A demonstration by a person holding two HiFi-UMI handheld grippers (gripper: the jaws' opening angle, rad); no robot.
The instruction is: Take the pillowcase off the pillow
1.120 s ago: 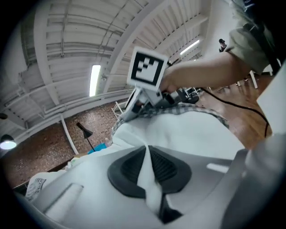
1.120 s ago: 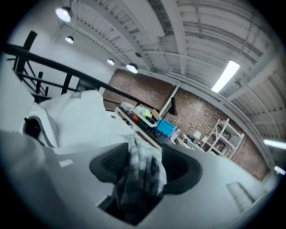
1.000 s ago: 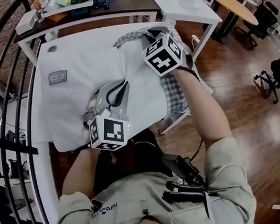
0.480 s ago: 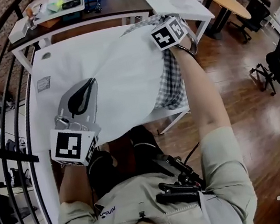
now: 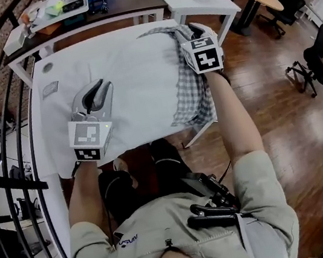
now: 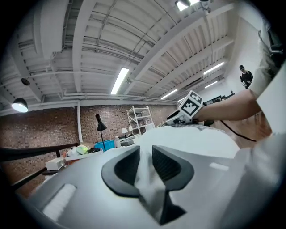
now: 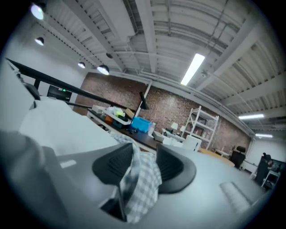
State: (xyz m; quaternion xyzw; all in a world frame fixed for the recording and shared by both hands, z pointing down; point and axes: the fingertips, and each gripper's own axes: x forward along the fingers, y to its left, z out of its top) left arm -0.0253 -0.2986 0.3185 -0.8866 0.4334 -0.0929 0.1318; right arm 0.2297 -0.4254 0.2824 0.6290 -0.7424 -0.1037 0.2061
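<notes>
Your grey-and-white checked fabric pillowcase (image 5: 192, 92) is light and limp, so it will bunch. It sits gathered on the right end of the soft white pillow (image 5: 134, 78), at the white table's (image 5: 49, 138) right edge. Pinch it at the hem. Your right gripper (image 7: 144, 166) has just been opening wide, and checked cloth hangs loose between the jaws. Your left gripper (image 6: 144, 166) has just been easing apart, with white pillow fabric in its narrow gap.

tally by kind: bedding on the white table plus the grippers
pillow: 1
checked pillowcase: 1
grippers: 2, left gripper and right gripper, both jaws just opened wider, pillow cloth between the left's, pillowcase between the right's
total: 4
</notes>
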